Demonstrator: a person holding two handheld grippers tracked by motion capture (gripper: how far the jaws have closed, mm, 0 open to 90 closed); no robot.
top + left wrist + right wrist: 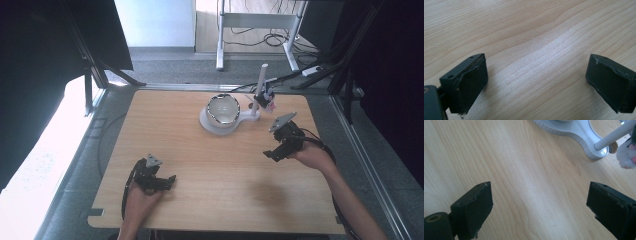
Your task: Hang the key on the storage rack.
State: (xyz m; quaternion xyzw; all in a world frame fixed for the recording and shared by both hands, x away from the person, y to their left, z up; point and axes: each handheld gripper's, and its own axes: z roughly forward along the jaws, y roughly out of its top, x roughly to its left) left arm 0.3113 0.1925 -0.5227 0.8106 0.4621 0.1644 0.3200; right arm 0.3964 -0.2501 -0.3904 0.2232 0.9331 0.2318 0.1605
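While both hands rest low on the wooden desk [200, 165], the left claw [167, 181] sits near the front edge, jaws spread wide over bare wood, gripping nothing. Over on the right, the right claw [272, 154] gapes wide too, empty, aimed toward the white stand [245, 118] at the far middle, where a shiny bowl [223, 109] sits beside an upright pole [259, 90]

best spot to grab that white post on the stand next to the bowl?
Judging by its pose, take the white post mid-shaft, above the dark clip. It stands nearly upright, so the right claw, now open, could come in level from the near side, jaws straddling it.
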